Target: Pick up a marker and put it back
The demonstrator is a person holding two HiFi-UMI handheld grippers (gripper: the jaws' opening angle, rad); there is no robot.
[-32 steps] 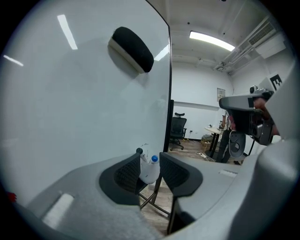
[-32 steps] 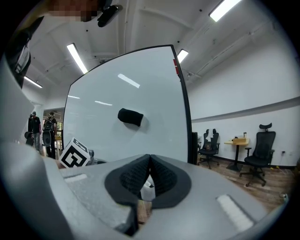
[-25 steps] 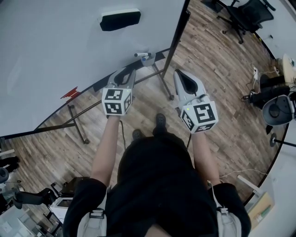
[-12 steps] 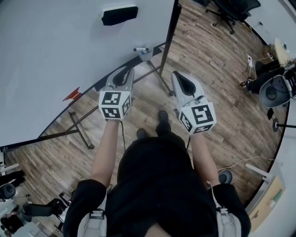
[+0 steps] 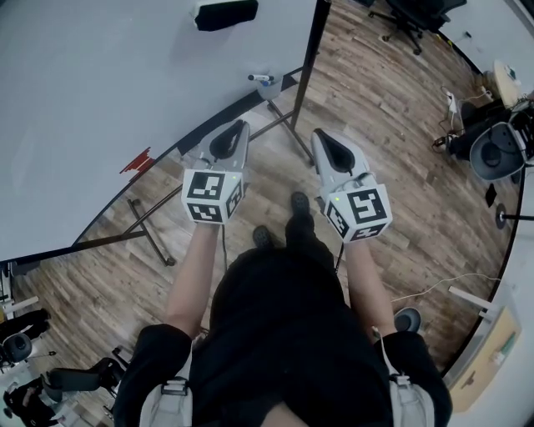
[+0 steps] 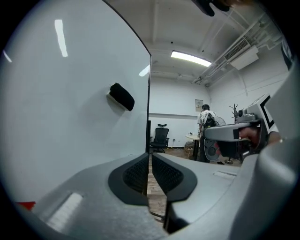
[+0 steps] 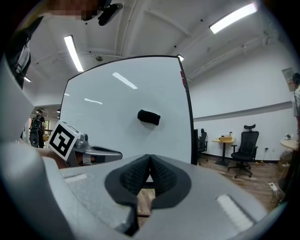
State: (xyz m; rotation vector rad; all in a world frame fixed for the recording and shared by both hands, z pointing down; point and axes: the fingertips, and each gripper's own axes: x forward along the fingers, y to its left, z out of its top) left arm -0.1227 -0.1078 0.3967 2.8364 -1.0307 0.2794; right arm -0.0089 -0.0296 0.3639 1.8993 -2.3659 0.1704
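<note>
A marker [image 5: 260, 79] with a blue cap lies on the small tray at the whiteboard's [image 5: 100, 100] lower edge, ahead of both grippers and apart from them. My left gripper [image 5: 240, 127] [image 6: 150, 158] points along the board. Its jaws have just been closing to a thin gap, and nothing is between them. My right gripper [image 5: 319, 133] [image 7: 149, 159] is held beside it, pads touching at the tips and empty. A black eraser [image 5: 225, 14] [image 6: 122, 96] [image 7: 149, 117] sticks high on the board.
The board's metal stand legs [image 5: 288, 138] spread over the wooden floor. A red item [image 5: 138, 160] sits on the board's lower edge. Office chairs [image 5: 409, 17] [image 7: 246, 140] and equipment [image 5: 492, 150] stand to the right. A person [image 6: 205, 117] stands far off.
The left gripper's jaws have narrowed from wide apart to a thin gap. Both grippers have shifted slightly across the floor; the marker stays on its tray.
</note>
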